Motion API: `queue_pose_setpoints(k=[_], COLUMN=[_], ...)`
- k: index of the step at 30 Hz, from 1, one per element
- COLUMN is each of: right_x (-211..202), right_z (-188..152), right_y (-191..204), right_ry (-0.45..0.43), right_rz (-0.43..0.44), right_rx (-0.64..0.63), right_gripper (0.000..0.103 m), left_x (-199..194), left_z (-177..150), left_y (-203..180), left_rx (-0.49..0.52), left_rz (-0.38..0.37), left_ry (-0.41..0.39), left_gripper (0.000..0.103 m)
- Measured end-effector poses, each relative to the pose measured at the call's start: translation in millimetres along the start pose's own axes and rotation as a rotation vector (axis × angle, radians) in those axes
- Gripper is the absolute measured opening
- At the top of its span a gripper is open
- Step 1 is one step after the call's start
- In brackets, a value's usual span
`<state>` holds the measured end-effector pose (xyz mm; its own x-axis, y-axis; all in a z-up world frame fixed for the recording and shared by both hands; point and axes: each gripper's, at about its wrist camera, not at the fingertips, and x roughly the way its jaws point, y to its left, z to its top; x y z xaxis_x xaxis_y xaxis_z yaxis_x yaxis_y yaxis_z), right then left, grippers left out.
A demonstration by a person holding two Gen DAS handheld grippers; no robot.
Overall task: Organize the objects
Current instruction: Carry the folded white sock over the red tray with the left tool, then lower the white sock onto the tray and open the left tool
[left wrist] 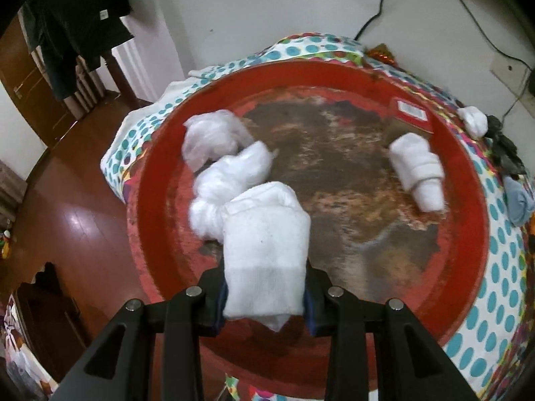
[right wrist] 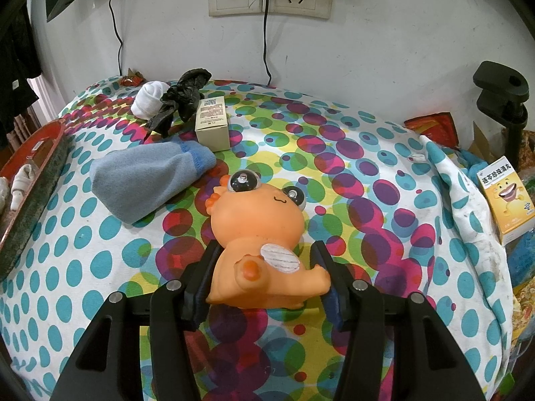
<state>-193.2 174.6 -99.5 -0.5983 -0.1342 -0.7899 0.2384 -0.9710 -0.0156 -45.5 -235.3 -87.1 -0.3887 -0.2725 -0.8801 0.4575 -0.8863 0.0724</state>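
My left gripper (left wrist: 265,277) is shut on a rolled white sock (left wrist: 264,230), held over the near part of a round red tray (left wrist: 468,180). Inside the tray lie two white bundles (left wrist: 214,137) (left wrist: 234,173) at the left and another rolled white sock (left wrist: 418,170) at the right. In the right wrist view, my right gripper (right wrist: 267,260) is shut on an orange big-eyed toy (right wrist: 260,220) that lies on the spotted cloth (right wrist: 367,173). The toy's body sits between the jaws and its head points away.
A red box (left wrist: 411,113) sits at the tray's far right. On the cloth lie a blue sock (right wrist: 147,180), a cream box (right wrist: 212,123), a black bag (right wrist: 180,100) and a white sock (right wrist: 148,98). A yellow box (right wrist: 505,197) and a black clamp (right wrist: 501,100) stand at the right.
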Motion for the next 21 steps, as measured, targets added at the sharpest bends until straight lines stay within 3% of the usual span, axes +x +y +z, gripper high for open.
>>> queue_pose_setpoints(k=[15, 21], right_x=[0.4, 0.6], right_z=[0.3, 0.5], right_y=[-1.7, -1.7], right_ry=[0.0, 0.0], right_rz=[0.0, -0.001], right_rx=[0.0, -0.002], right_gripper=[0.053, 0.054], left_x=[12.8, 13.8], left_z=[8.5, 9.2], left_y=[19.8, 25.7], left_rx=[-0.014, -0.031], left_rz=[0.016, -0.013], left_ry=[0.005, 0.028], left_gripper=[0.037, 0.04])
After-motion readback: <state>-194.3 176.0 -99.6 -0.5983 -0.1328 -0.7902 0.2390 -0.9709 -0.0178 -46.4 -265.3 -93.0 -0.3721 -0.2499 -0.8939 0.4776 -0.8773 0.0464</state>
